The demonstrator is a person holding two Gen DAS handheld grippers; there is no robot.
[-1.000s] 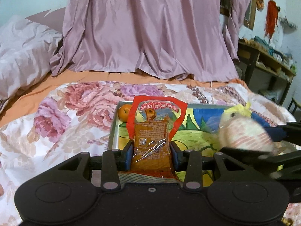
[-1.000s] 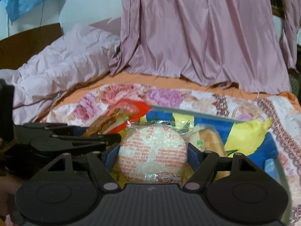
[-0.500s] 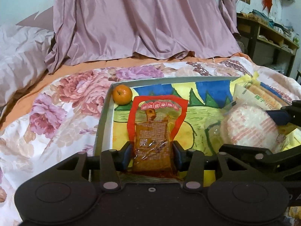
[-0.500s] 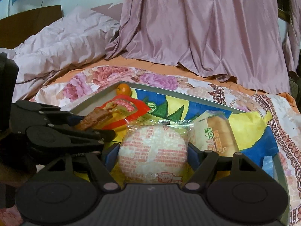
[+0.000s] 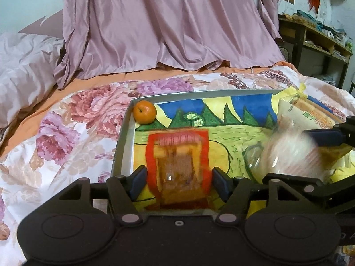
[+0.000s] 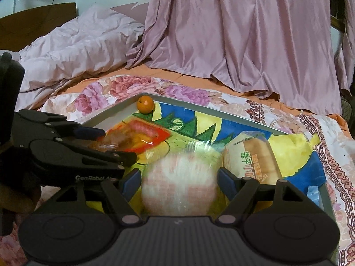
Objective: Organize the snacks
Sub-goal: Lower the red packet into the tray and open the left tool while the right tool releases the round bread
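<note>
Snacks lie in a shallow metal tray (image 5: 124, 133) whose floor is a painted picture of green hills, blue sky and yellow ground. The tray rests on a floral bedspread (image 5: 66, 128) over an orange sheet, with a mauve satin curtain (image 5: 166, 26) hanging behind and a rumpled pale quilt (image 6: 73, 51) at about ten o'clock.

From my left wrist camera I see wooden shelves (image 5: 315, 44) at two o'clock, which the right camera misses. A small orange (image 5: 144, 112) sits in the tray's far left corner. My left gripper (image 5: 178, 180) has its jaws spread, flanking a red-edged packet of brown snack (image 5: 177, 166) that looks blurred; I see a slim gap on either side of it, so the fingers are not pinching it.

From my right wrist camera I see a wrapped bread loaf (image 6: 250, 155) with green lettering lying in the tray at one o'clock, just beside the round pink-printed rice cake packet (image 6: 179, 184). My right gripper (image 6: 179, 181) stands wide as well, its blue pads close to that packet's sides, which is also smeared by blur; whether they touch it I cannot tell. This view alone shows the left tool from the side, low over the tray's near left part, with a hand (image 6: 20, 197) dimly visible beneath it.
</note>
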